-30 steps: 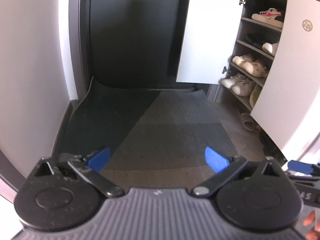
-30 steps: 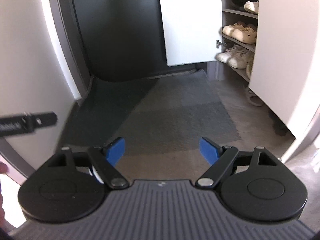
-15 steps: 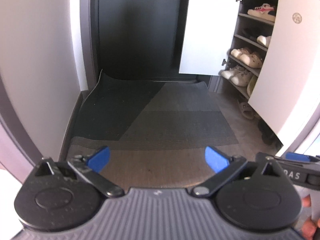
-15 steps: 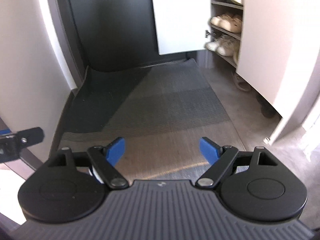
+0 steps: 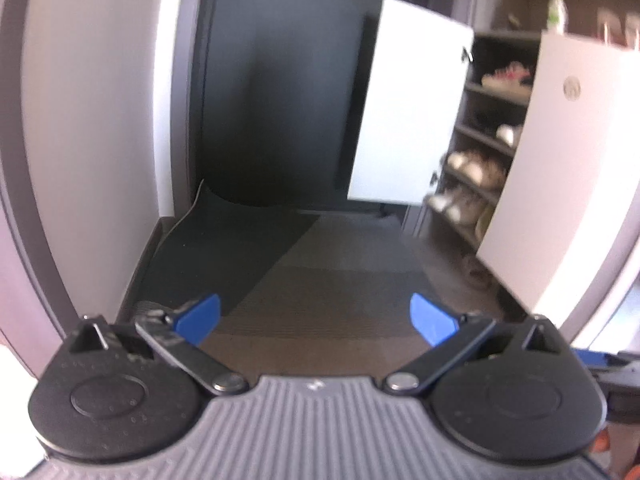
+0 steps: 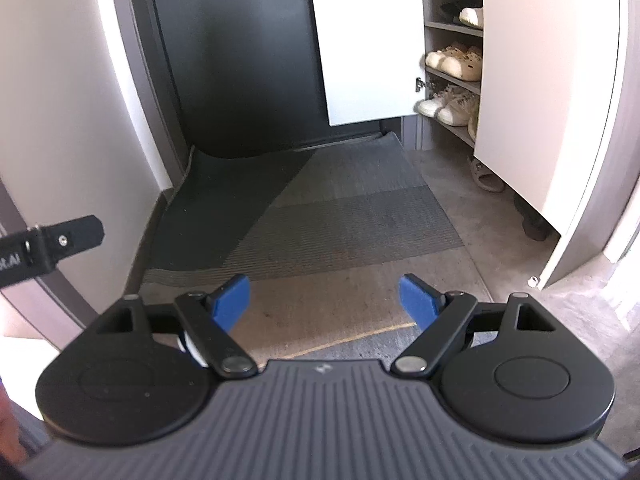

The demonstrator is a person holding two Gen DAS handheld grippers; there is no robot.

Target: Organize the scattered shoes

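An open shoe cabinet stands at the right, with pale clogs and white sneakers on its shelves. A brown sandal lies on the floor under the near cabinet door, and a dark shoe sits further along beneath it. In the blurred left wrist view the same shelves show several shoes, and the sandal is faint. My left gripper is open and empty above the mat. My right gripper is also open and empty, well short of the shoes.
A dark ribbed doormat covers the entry floor before a dark door. Two white cabinet doors swing out into the passage. A white wall closes the left side. The left gripper's finger pokes into the right wrist view.
Both grippers have pulled back from the door and risen a little, so more mat and bare floor show in front. Their jaws stayed open.
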